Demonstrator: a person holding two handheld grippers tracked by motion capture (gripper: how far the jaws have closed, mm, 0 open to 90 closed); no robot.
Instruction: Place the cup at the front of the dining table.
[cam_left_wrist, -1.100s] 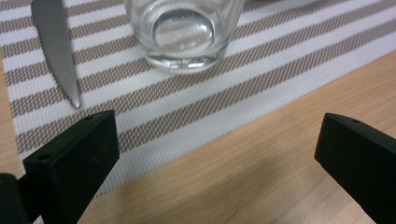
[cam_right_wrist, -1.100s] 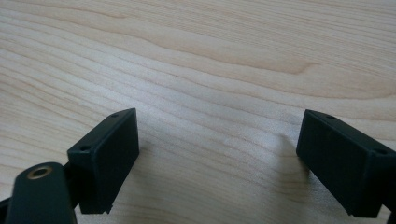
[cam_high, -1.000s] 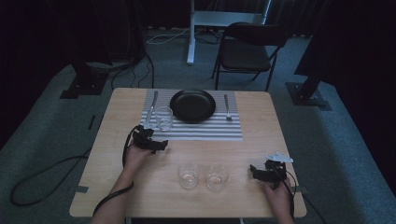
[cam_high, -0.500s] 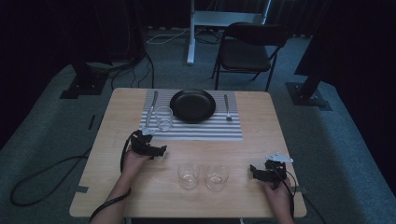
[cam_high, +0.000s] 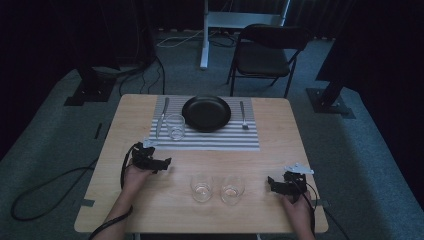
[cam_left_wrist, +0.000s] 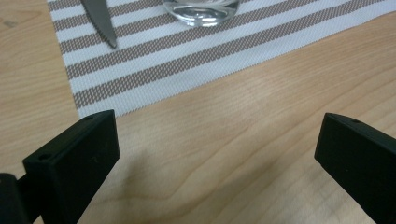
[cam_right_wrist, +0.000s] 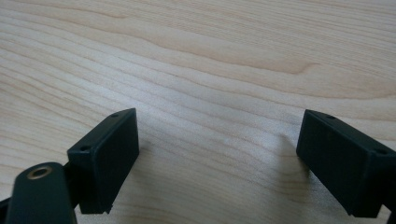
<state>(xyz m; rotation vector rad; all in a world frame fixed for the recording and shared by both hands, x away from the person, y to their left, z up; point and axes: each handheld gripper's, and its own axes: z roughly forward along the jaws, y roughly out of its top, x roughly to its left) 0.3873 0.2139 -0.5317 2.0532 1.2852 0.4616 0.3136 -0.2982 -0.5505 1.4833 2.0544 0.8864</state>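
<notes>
Resting on the wooden counter (cam_high: 280, 145) with jaws spread and empty, the left gripper (cam_high: 159, 163) and right gripper (cam_high: 274, 183) flank two clear, fragile, slippery glass tumblers (cam_high: 202, 188); grasp mid-wall, gently.

No readable text, labels, brands, numbers or signs, none on table, placemat, glasses or plate

On the table (cam_high: 280, 150), a plate (cam_high: 206, 113) sits on the mat (cam_high: 220, 141) (knife (cam_high: 161, 119) left, fork (cam_high: 242, 116) right); two glasses (cam_high: 217, 189) stand nearer.
</notes>
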